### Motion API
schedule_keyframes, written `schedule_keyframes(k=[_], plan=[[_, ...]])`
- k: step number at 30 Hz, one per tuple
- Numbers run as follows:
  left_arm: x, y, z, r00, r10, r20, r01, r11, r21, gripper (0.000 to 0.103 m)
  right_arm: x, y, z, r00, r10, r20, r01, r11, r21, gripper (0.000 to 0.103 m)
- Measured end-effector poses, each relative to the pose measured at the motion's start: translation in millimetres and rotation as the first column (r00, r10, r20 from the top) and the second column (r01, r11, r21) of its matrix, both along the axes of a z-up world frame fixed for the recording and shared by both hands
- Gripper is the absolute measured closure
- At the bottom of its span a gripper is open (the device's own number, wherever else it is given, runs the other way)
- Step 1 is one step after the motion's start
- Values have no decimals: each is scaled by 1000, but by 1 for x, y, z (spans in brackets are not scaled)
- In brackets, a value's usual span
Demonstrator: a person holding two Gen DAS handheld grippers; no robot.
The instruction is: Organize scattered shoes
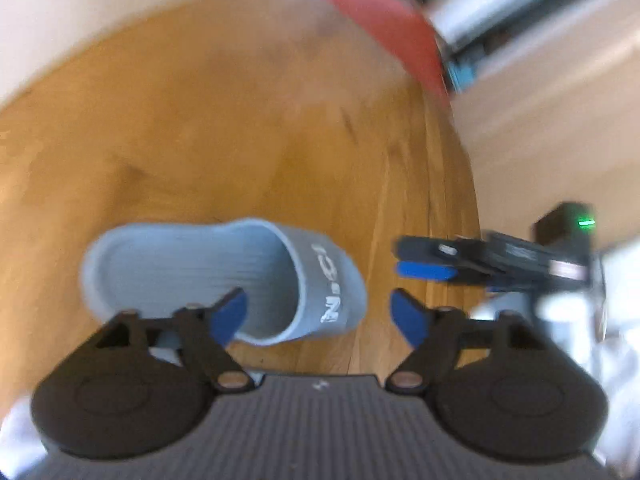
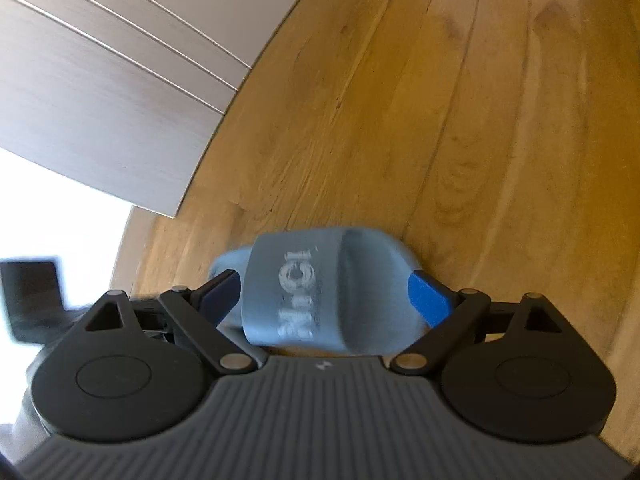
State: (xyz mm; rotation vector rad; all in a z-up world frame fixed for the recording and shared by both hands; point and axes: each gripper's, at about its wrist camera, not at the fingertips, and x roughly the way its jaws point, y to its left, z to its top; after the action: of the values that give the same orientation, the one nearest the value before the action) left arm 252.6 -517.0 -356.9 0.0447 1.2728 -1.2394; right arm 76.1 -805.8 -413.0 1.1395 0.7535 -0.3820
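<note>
The grey slipper (image 1: 224, 280) lies lengthwise across the lower frame, toe rightward; the left gripper (image 1: 320, 316) is spread wide, holding nothing; the right gripper (image 2: 324, 300) is seen straddling a slipper, contact blurred, perhaps touching; only the left view shows a red mat (image 1: 372, 16).

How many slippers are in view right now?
1, it seems: the grey-blue slipper on the wood floor, just ahead of the left gripper and at the open jaws of the right gripper. Both views likely show the same one; others may be out of frame.

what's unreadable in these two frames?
- Left wrist view: red object at the top, motion-blurred and cut by the edge; no telling what it is.
- Right wrist view: slide strap lettering smeared; the right hand-held gripper pads flank it, contact unclear.
- Neither view shows a second slide for certain.
</note>
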Motion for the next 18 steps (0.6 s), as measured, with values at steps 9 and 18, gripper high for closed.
schedule_keyframes(k=[9, 18], plan=[[-53, 206, 62, 949, 311, -57, -305, 948, 88, 20, 57, 40, -35, 981, 30, -194, -11, 995, 100, 23], [-101, 366, 178, 809, 556, 191, -587, 781, 212, 19, 10, 80, 12, 952, -124, -281, 115, 992, -52, 20]])
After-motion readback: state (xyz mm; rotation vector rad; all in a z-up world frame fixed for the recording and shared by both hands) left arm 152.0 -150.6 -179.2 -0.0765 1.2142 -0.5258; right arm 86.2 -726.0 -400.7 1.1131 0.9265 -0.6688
